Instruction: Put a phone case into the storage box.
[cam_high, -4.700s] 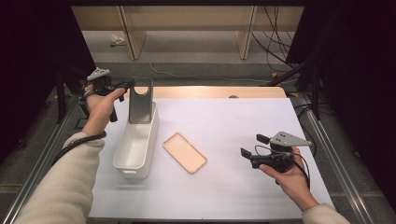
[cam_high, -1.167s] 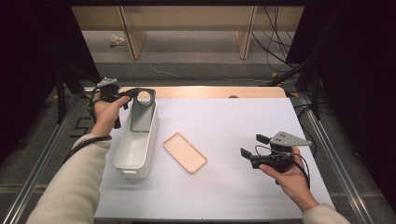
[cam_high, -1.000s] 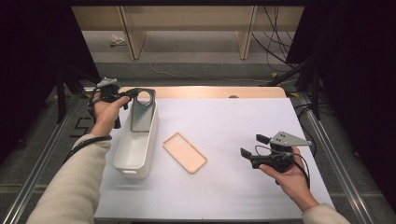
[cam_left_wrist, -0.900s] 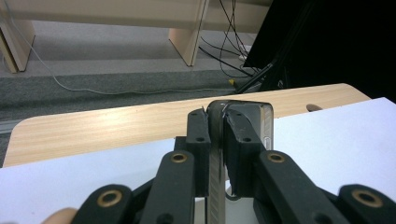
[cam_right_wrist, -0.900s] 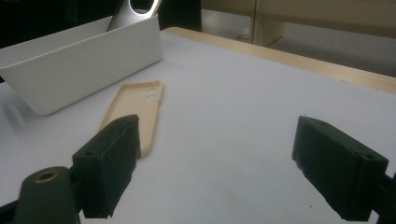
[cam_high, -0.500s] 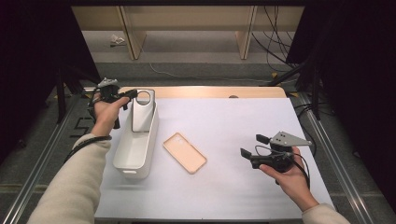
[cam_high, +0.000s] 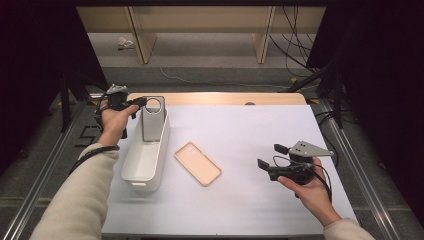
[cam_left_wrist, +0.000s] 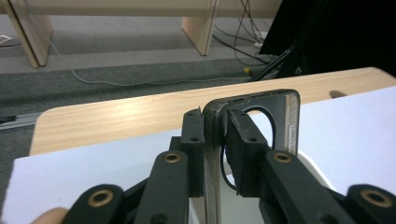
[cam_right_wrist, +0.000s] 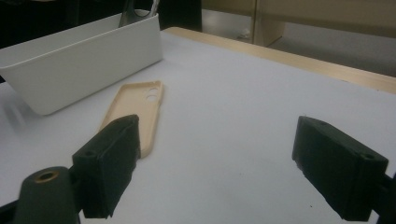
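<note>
The left tool (cam_high: 139, 103) stood at about ten o'clock on the desk (cam_high: 250, 135), its jaws set around the upper edge of a dark grey phone case (cam_high: 153, 120). That case stood upright at the far end of a white bin (cam_high: 146, 152), its round camera cutout at the top. In the left gripper view the jaws had just been easing apart: one pad (cam_left_wrist: 193, 140) lay against the case's outer face, while a thin gap showed beside the other pad (cam_left_wrist: 243, 149), so the grip looked loosened, with the case (cam_left_wrist: 261, 121) between the jaws.

The bin lay lengthwise from about ten o'clock toward eight o'clock, and its near end looked empty. Just to its right, near the middle of the desk, a peach phone case (cam_high: 198, 163) lay flat with its hollow side up, apart from the bin.

The right tool (cam_high: 272, 159) rested at about four o'clock, released, its jaws spread wide with nothing between them. In the right gripper view the peach case (cam_right_wrist: 137, 112) lay ahead of its left jaw, the bin (cam_right_wrist: 79, 65) behind it.

Beyond the desk's wooden far edge, at twelve o'clock, cables (cam_high: 295, 47) trailed over the floor beside wooden legs.
</note>
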